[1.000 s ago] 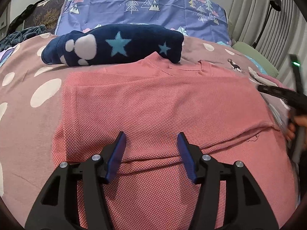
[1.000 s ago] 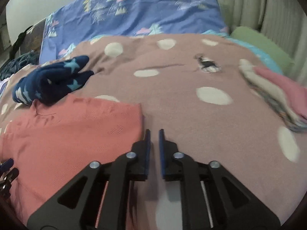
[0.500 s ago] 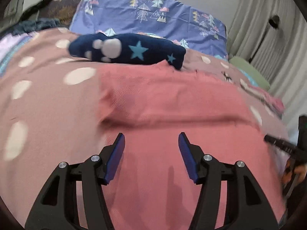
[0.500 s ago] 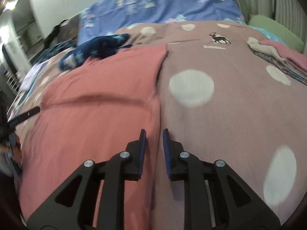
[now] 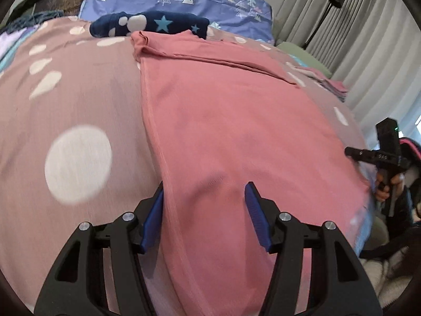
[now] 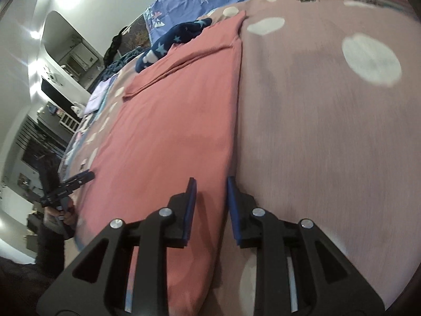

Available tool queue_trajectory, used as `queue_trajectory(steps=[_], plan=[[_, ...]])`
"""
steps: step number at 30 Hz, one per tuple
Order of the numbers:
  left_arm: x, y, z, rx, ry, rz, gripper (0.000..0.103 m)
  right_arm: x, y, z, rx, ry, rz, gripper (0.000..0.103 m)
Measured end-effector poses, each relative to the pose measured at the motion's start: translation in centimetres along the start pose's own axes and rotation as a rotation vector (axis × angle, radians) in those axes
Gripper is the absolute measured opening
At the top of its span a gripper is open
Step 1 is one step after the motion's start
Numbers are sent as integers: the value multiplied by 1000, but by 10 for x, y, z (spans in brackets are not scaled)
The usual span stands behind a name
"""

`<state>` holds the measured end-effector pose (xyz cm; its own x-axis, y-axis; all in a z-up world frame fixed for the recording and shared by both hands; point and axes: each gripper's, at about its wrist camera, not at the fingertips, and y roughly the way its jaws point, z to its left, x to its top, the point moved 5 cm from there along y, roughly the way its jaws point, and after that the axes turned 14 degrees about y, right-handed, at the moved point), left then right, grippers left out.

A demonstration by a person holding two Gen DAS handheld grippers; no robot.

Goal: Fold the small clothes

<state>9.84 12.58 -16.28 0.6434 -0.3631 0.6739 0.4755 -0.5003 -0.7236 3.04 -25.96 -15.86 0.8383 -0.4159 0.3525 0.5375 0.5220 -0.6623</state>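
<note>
Both hands have slid back to the near hem, so your left tongs (image 5: 204,205) gape over the pink shirt's (image 5: 236,121) left edge and your right tongs (image 6: 210,197), slightly parted, straddle its right edge on the bed (image 6: 329,131), likely to pinch both corners.

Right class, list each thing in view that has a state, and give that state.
Red garment: laid flat on the bedspread, sides folded in.
Navy star garment: bunched beyond the red one.
Left gripper: jaws open over the red garment's edge.
Right gripper: jaws open at its other edge.
</note>
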Motion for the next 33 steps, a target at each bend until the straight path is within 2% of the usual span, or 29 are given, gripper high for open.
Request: queue_trajectory(steps=[2,5,11,16,20,21,23,24,25,26,29,33], plan=[[-10,-8,-10,-31,-7,-13,59,-13,-7,-1,38,15,24,27],[-21,-14,-22,-21,19,-20,59,-26,-14,-3,85,34,35,32],[-9,-1,-22,-12,17,-25,57,-10,6,8,109,34,41,41],[-12,-1,-25,36,59,-2,42,-28,-5,11,71,-6,48,41],[-21,-9,-22,8,40,-9,37,-38,-12,7,104,-4,38,41],[-20,-8,-21,6,31,-8,35,-36,-10,6,103,21,36,39],[-14,-5,-20,21,10,-7,23,-33,-5,8,109,52,43,26],[-11,-4,-21,19,-7,-10,10,-35,-2,10,127,77,65,4],[-7,-4,-24,6,-36,-18,4,-37,0,10,154,115,79,5],[-4,-6,-29,13,-38,-30,4,-37,-3,11,165,123,60,5],[13,-26,-59,29,42,-113,4,-26,-22,17,210,142,-16,4],[42,-67,-85,53,110,-235,3,-6,-73,34,327,134,-136,4]])
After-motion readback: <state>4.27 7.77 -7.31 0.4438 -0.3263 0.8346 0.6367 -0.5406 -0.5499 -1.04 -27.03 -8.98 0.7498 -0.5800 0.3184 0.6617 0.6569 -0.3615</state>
